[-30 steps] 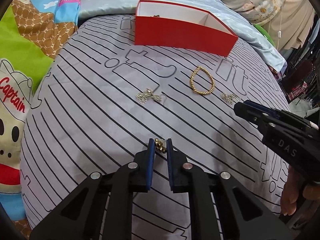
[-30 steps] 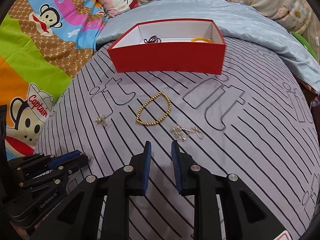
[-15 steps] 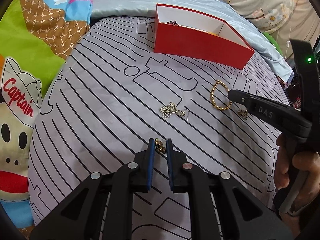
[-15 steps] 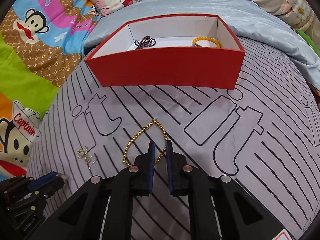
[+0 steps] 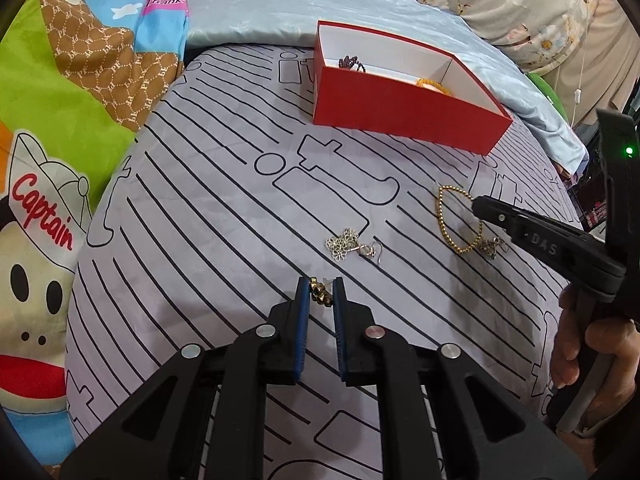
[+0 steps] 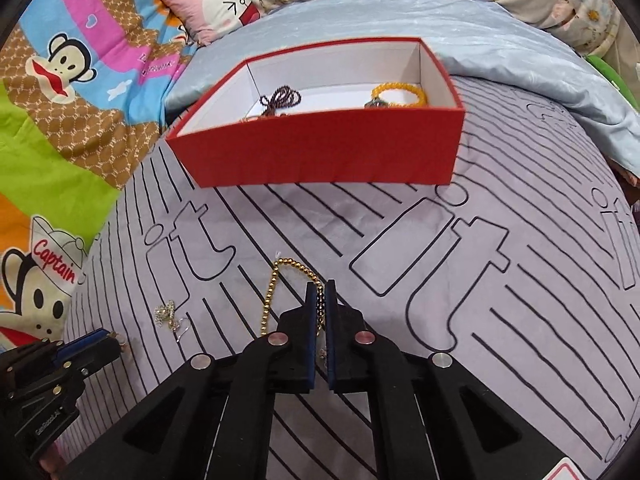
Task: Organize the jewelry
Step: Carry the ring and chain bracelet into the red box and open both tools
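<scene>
Two pieces of jewelry are gripped at this moment. One is the gold bead bracelet (image 6: 276, 296), a loop of small round shiny beads lying on the striped grey cloth (image 6: 460, 280) in front of the red box (image 6: 320, 156). The other is a small gold charm (image 5: 320, 294), knobbly and dull yellow, too small to make out in detail.

Compared with a second ago, the right gripper (image 6: 320, 292) has travelled forward over the cloth: then it stood short of the bracelet with its blue pads well apart and nothing between them, and now its jaws have just been closing and pinch the right-hand strand of the loop. Most of the loop shows to the left of the pads and ahead of the tips. The red box looks nearer in the right wrist view than before. The left gripper (image 5: 320, 292) holds the charm as it did a second ago (same narrow gap, same place near the tips).

The charm sits between the left pads, just behind their tips, pressed from both sides. A silver flower earring (image 5: 348, 244) lies loose on the cloth just ahead of the left gripper, apart from it. A second small silver piece (image 5: 490, 246) lies touching the lower end of the bracelet. Inside the box rest a dark bead string (image 6: 280, 100) and an orange bracelet (image 6: 400, 94).
</scene>
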A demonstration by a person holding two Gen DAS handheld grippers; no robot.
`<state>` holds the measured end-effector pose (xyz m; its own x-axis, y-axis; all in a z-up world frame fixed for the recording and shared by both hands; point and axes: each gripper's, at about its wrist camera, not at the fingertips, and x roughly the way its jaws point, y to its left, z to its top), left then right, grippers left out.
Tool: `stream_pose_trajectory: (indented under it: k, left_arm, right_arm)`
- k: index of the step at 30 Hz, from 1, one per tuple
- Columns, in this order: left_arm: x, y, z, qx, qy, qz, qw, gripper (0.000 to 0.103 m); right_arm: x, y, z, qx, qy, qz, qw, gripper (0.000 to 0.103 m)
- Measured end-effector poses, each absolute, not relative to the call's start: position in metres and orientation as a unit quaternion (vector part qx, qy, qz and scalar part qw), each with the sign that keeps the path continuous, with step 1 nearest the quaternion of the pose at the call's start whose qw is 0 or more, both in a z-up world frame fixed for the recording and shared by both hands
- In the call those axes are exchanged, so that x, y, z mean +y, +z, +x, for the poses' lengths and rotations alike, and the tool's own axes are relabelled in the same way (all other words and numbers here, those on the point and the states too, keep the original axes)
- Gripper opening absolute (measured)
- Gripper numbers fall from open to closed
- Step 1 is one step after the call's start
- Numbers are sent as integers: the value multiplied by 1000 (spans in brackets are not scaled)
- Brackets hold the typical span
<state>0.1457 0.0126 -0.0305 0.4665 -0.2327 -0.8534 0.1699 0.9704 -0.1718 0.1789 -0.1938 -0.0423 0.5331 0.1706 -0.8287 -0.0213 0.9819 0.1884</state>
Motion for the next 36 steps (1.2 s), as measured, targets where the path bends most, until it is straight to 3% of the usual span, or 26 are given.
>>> stream_pose_trajectory:
  k: [19, 28, 36]
  left_arm:
    - [-5, 13, 168, 456, -131, -24, 880, 11]
    - [-25, 47, 230, 419, -138, -13, 897, 11]
    - [-53, 56, 306, 409, -138, -1, 902, 11]
  right_arm:
    - [-232, 39, 155, 403, 40, 84, 911, 3]
    - [-240, 65, 208, 382, 50, 84, 919, 3]
    - [-234, 57, 276, 392, 58, 83, 914, 3]
